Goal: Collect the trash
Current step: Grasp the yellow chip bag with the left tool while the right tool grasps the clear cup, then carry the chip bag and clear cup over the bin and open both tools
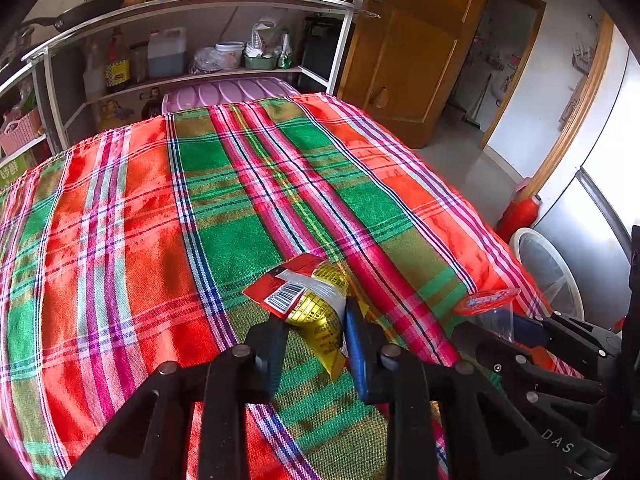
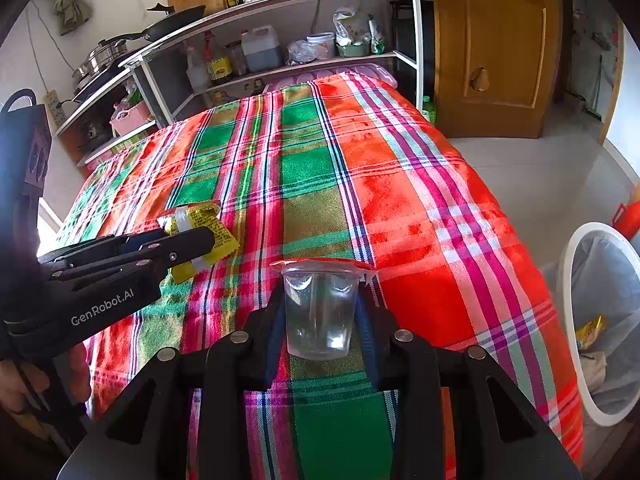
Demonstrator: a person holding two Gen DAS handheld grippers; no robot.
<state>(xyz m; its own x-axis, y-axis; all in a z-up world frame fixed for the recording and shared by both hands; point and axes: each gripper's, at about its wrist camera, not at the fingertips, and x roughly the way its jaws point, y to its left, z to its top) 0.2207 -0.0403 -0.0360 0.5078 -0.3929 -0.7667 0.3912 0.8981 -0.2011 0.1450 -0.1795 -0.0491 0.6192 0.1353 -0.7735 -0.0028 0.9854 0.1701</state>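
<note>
Black jaws of the left gripper (image 1: 316, 340) fill the bottom of its view, clamped on a crinkled foil wrapper (image 1: 308, 300), gold with a red end and a printed barcode, which sits at lower centre on the plaid cloth (image 1: 160, 208) covering the surface. Woven in red, green and pink stripes, that cloth spans both views.

Seen from the right wrist camera, the right gripper (image 2: 320, 320) occupies the bottom centre, its jaws closed on a clear plastic cup (image 2: 320, 308) with a red peeled lid at the rim; the cup looks empty and tapers toward its base. At the left edge of that view, the left gripper pinches the same wrapper.

Far right, beside the surface, stands a round white bin (image 2: 600, 320) with a pale liner, holding a gold wrapper scrap (image 2: 590, 332).
</note>
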